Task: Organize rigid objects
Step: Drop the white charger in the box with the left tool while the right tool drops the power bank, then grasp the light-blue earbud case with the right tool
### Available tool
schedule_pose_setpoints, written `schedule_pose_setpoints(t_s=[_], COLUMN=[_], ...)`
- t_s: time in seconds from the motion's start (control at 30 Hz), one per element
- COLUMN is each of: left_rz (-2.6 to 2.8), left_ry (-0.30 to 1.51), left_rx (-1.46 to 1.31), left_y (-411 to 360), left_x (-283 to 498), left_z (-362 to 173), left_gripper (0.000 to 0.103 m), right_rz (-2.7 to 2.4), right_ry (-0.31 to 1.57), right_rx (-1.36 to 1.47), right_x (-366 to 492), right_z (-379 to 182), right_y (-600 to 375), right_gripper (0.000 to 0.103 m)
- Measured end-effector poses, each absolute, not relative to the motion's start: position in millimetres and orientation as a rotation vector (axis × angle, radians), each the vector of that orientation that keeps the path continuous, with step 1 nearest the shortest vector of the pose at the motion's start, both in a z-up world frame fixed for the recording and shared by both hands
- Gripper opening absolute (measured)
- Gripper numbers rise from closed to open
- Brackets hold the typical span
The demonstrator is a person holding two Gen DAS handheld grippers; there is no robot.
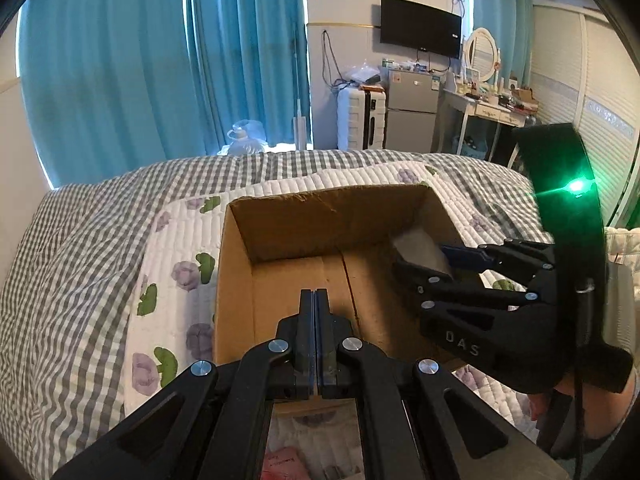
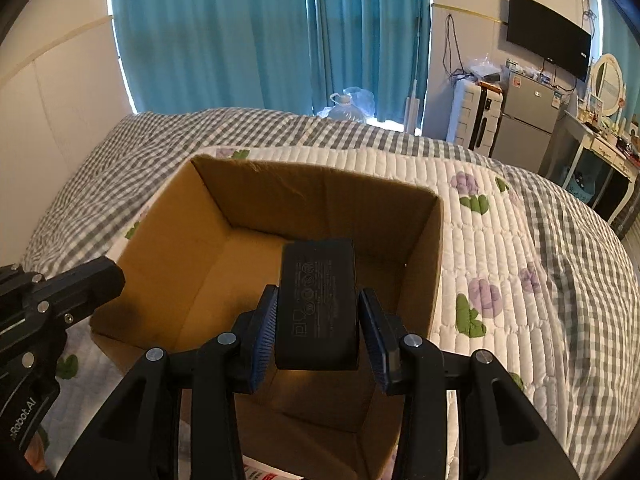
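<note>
An open cardboard box (image 1: 236, 280) sits on the quilted bed; it also shows in the right wrist view (image 2: 168, 232). My right gripper (image 2: 318, 304) is shut on a black power brick (image 2: 318, 300) and holds it over the box's inside. In the left wrist view the right gripper (image 1: 424, 260) reaches over the box's right wall with a pale-faced object (image 1: 420, 250) between its fingers. My left gripper (image 1: 315, 300) is shut and empty, above the box's near edge. It shows at the left edge of the right wrist view (image 2: 116, 276).
The bed has a white floral quilt (image 2: 480, 240) over a grey checked cover (image 1: 68, 260). Pink packaging (image 1: 284, 464) lies below the left gripper. Blue curtains, a suitcase (image 1: 360, 120), a fridge and a dressing table stand beyond the bed.
</note>
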State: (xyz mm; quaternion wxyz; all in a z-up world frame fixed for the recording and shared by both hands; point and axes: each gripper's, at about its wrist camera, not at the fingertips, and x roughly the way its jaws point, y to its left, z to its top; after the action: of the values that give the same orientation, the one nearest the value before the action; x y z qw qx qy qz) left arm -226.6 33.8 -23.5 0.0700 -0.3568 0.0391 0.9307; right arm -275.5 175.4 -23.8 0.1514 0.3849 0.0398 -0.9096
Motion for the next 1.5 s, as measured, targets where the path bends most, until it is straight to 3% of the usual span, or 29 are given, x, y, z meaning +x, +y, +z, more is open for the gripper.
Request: schedule_pose_setpoints(t_s=[0.1,0.17,0.33,0.37,0.43,0.47,0.5,0.57,0.63,0.97,1.23,1.4,1.5], left_rz=[2.814,2.828,2.849,2.857,2.870,2.887,2.906,2.908,2.904,2.904,2.853,2.835,2.828], left_ry=[0.117,0.129,0.145,0.147,0.155,0.149,0.135,0.118,0.106,0.056,0.046,0.050,0.083], left_rx=[-1.067,-1.058,-1.044,-1.037,-1.038,-1.030,-1.016,-1.019,-1.067,-1.209,-1.282,-1.320,-1.350], left_y=[34.1,33.0,26.1,24.1,21.2,18.6,16.1,11.2,7.5,-8.2,-5.4,-2.1,1.2], left_x=[-219.2,-211.6,-178.2,-168.2,-152.8,-142.5,-134.3,-118.5,-108.2,-86.3,-88.0,-90.2,-93.2], left_z=[-20.0,-15.7,0.5,3.5,4.8,4.7,4.3,-0.5,-9.6,-69.0,-98.0,-106.7,-111.4], left_gripper=[0.001,0.001,0.007,0.015,0.050,0.078,0.089,0.091,0.103,0.103,0.103,0.103,0.103], right_rz=[-2.640,-2.672,-2.745,-2.753,-2.767,-2.770,-2.766,-2.758,-2.749,-2.583,-2.494,-2.446,-2.425], right_ry=[0.084,0.072,0.117,0.132,0.158,0.168,0.175,0.179,0.192,0.264,0.350,0.320,0.333], right_rx=[1.054,1.033,0.982,0.979,0.970,0.971,0.972,0.988,1.024,1.326,1.449,1.489,1.497], right_x=[-264.5,-255.9,-213.7,-203.6,-180.7,-167.3,-155.5,-136.8,-118.9,-79.1,-82.5,-94.0,-99.5], right_z=[-3.8,12.3,51.3,55.2,62.0,63.6,62.6,57.1,43.4,-78.4,-115.1,-133.0,-138.4], right_y=[182.9,186.8,199.8,201.1,205.1,206.3,207.0,207.8,207.3,189.5,175.6,168.9,165.8], right_gripper=[0.042,0.052,0.062,0.066,0.074,0.078,0.080,0.091,0.095,0.095,0.095,0.079,0.056])
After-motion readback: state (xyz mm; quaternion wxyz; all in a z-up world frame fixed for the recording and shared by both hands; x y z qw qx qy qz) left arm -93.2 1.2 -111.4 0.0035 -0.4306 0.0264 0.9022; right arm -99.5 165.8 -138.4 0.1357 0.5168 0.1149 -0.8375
